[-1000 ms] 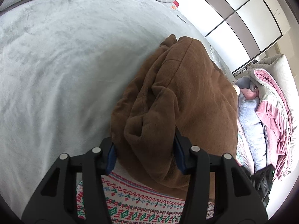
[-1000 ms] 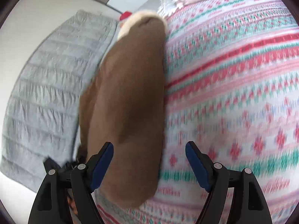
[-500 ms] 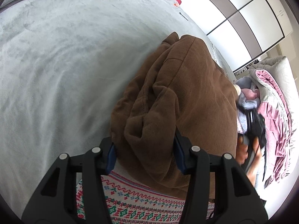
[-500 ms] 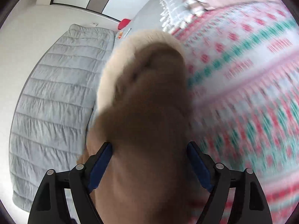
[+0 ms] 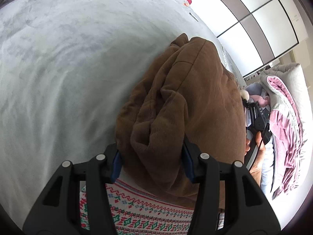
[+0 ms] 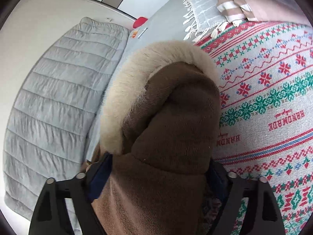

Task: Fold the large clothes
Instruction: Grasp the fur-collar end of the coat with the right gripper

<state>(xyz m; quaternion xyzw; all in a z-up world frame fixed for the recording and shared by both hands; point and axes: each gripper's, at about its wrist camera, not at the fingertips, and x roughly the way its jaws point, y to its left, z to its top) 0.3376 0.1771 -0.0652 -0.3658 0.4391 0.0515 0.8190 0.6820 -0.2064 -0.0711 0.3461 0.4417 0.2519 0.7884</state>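
A bulky brown coat (image 5: 187, 101) with a cream fur hood trim (image 6: 125, 90) lies bunched on a red, green and white patterned cloth (image 6: 273, 90). My left gripper (image 5: 151, 161) is shut on a thick fold of the coat, its blue pads pressed against both sides. My right gripper (image 6: 158, 173) has the hood end of the coat filling the space between its spread fingers; the fingertips are mostly hidden by fabric. The right gripper and the hand holding it show at the right in the left wrist view (image 5: 258, 121).
A pale grey bed cover (image 5: 68, 68) spreads to the left. A grey quilted duvet (image 6: 50, 105) lies along the wall. Piled pink and grey clothes (image 5: 283, 121) sit at the right. A fringed towel (image 6: 205, 17) and striped fabric (image 6: 232, 7) lie beyond the patterned cloth.
My right gripper has moved forward onto the coat's hood end, and the fabric now fills its jaws. The left gripper has kept its hold and barely moved.
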